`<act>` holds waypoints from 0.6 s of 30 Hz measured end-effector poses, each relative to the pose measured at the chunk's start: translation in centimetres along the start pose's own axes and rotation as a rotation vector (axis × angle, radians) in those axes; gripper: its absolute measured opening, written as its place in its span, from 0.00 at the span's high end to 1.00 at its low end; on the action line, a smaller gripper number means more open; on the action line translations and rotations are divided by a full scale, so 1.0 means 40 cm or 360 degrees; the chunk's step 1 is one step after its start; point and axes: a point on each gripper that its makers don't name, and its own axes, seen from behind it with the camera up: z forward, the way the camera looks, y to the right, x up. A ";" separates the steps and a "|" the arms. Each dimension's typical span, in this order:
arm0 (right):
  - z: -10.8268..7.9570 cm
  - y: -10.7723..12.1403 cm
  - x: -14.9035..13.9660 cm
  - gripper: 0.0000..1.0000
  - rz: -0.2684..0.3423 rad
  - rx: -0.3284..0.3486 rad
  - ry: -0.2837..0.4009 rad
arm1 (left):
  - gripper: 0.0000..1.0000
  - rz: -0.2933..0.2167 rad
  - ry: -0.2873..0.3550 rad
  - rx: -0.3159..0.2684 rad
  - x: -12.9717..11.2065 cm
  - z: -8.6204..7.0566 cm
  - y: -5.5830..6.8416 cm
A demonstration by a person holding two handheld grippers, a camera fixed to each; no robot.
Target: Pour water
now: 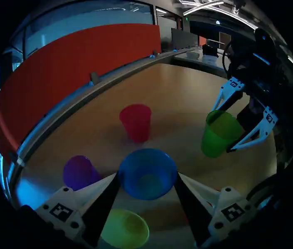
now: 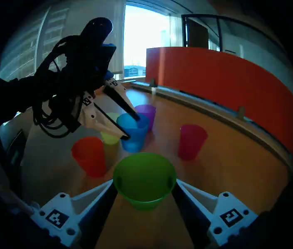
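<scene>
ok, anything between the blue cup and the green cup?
Nothing. The left gripper view shows bare tabletop between the blue cup and the green cup.

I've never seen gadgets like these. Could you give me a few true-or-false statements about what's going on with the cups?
1. The left gripper grips a blue cup. True.
2. The right gripper grips a white mug. False: it grips a green cup.
3. A purple cup stands on the wooden table. True.
4. The two gripped cups touch each other. False: they are apart.
</scene>
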 end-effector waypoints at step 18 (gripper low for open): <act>-0.076 -0.049 0.128 0.10 -0.0044 -0.0029 0.0145 | 0.12 -0.0080 0.0286 0.0084 0.087 -0.182 0.009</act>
